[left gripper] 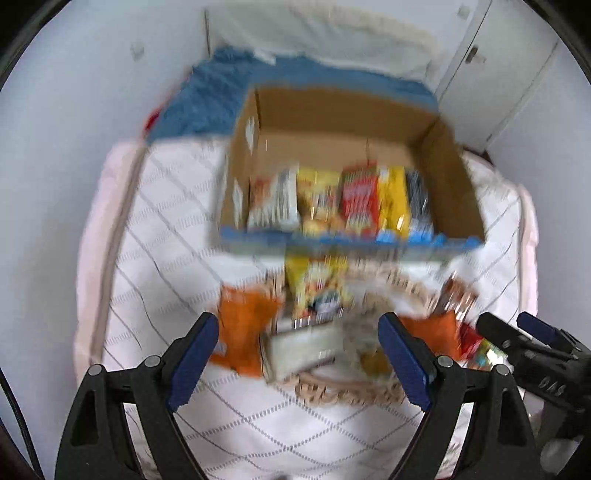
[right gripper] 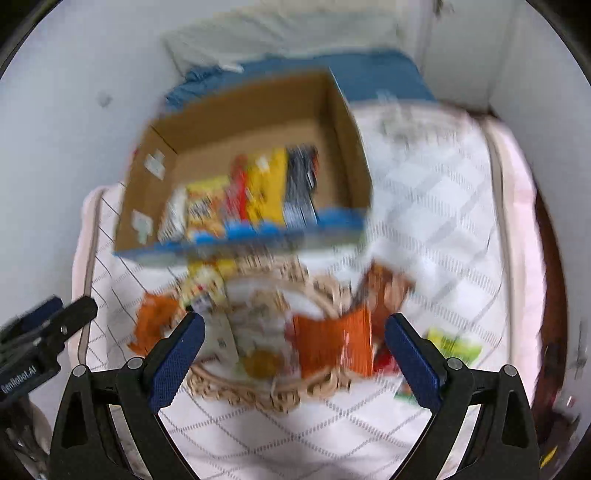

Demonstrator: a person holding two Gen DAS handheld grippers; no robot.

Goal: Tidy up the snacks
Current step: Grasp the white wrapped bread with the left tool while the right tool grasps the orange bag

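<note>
A cardboard box (left gripper: pixel 343 122) sits on a white quilted bed cover (left gripper: pixel 177 206), and a row of snack packets (left gripper: pixel 338 201) stands upright along its near wall: a pale one at the left, then yellow, red, yellow and a dark one at the right. The far part of the box floor is bare cardboard. Just in front of the box, a round woven basket (left gripper: pixel 343 397) holds a loose heap of more snacks, among them a yellow packet (left gripper: pixel 314 284) leaning toward the box, an orange packet (left gripper: pixel 243 325) hanging over the basket's left side, and a pale flat packet (left gripper: pixel 306 349) in the middle. Both views are blurred, so labels cannot be read. From the right wrist view, a green packet (right gripper: pixel 456 345) lies on the cover just right of the basket. The left gripper (left gripper: pixel 297 354) hovers above the basket with its blue-padded fingers spread wide and nothing between them. The right gripper (right gripper: pixel 293 349) hangs beside it over the same basket, likewise wide apart and holding nothing. Behind the box lie a blue blanket (left gripper: pixel 207 99) and a white pillow (left gripper: pixel 325 33).
</note>
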